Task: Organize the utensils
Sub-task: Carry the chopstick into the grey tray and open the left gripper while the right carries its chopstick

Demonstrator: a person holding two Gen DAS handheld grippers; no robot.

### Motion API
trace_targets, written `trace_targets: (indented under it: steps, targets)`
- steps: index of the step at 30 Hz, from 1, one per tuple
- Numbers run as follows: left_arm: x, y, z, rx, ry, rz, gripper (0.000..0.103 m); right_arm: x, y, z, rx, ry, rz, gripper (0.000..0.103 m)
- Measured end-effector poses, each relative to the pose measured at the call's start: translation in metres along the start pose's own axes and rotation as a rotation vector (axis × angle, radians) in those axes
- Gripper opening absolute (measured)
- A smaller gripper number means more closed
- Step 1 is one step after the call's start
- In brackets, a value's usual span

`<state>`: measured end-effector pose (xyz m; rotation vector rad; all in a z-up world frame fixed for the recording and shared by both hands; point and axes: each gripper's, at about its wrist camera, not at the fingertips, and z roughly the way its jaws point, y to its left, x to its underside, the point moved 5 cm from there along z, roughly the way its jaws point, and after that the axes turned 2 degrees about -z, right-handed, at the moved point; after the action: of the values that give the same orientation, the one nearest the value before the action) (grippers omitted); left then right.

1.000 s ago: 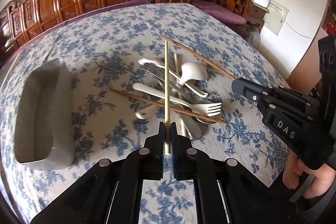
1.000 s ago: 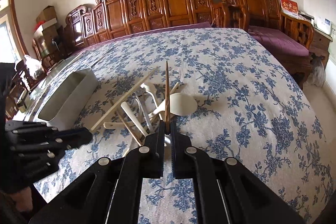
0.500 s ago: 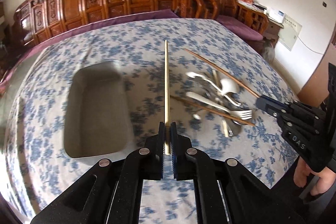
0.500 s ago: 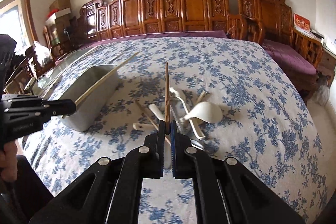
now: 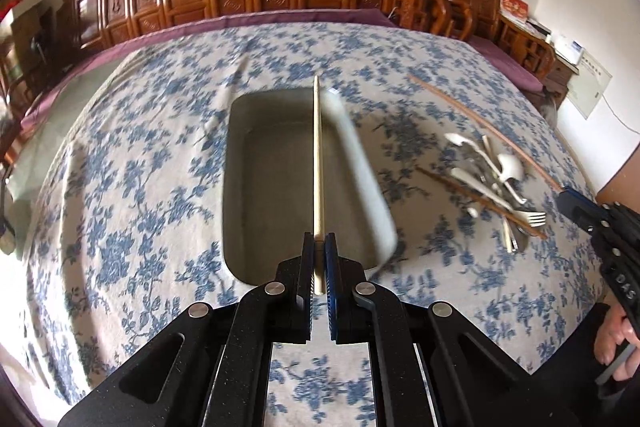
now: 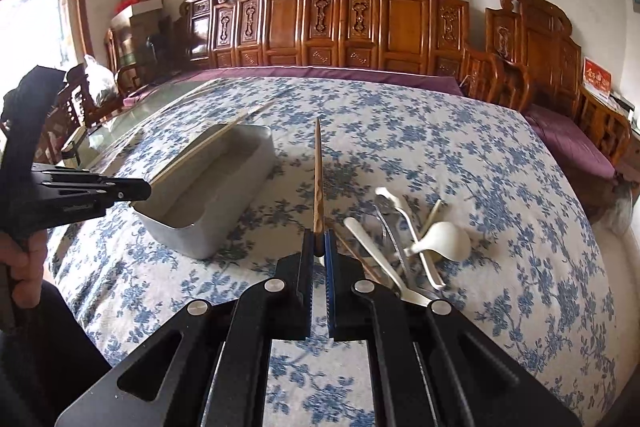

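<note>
My left gripper is shut on a pale wooden chopstick and holds it lengthwise above the grey rectangular bin. In the right wrist view the left gripper and that chopstick hang over the bin. My right gripper is shut on a brown chopstick, held above the cloth between the bin and the utensil pile. The pile holds white spoons, a fork, metal cutlery and chopsticks.
A blue-flowered cloth covers the round table. One brown chopstick lies apart beyond the pile. Carved wooden chairs ring the far side. The right gripper shows at the right edge of the left wrist view.
My left gripper has carried the pale chopstick left from above the pile to above the bin. My right gripper has lifted and swung left with its brown chopstick.
</note>
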<state>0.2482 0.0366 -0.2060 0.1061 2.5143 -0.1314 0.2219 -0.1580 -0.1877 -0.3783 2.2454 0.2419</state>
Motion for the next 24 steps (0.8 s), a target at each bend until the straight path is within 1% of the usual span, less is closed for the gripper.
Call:
trace_targets:
  steps: [2, 5, 14, 16, 20, 22, 23, 24]
  targets:
    - [0.001, 0.006, 0.005, -0.005, 0.011, -0.007, 0.004, -0.002, 0.006, 0.001, -0.017, 0.002, 0.004, 0.006]
    - [0.000, 0.013, 0.013, -0.006, 0.024, -0.020, 0.004, -0.004, 0.015, 0.005, -0.020, 0.009, -0.019, 0.006]
    - [-0.009, 0.026, 0.028, 0.023, 0.048, -0.072, 0.005, -0.011, 0.036, 0.013, -0.020, 0.031, -0.068, 0.006]
    - [-0.010, 0.032, 0.027, 0.029, 0.040, -0.099, 0.005, -0.013, 0.040, 0.016, -0.021, 0.036, -0.077, 0.006]
    - [-0.015, 0.039, 0.021, 0.039, 0.014, -0.114, 0.006, -0.017, 0.050, 0.022, -0.026, 0.046, -0.099, 0.006]
    - [-0.017, 0.043, 0.014, 0.033, -0.009, -0.119, 0.011, -0.020, 0.057, 0.026, -0.035, 0.051, -0.109, 0.006]
    - [-0.019, 0.045, 0.011, 0.027, -0.025, -0.119, 0.017, -0.021, 0.060, 0.027, -0.039, 0.052, -0.112, 0.006]
    - [-0.020, 0.047, 0.006, 0.015, -0.046, -0.115, 0.020, -0.023, 0.064, 0.030, -0.045, 0.056, -0.115, 0.006]
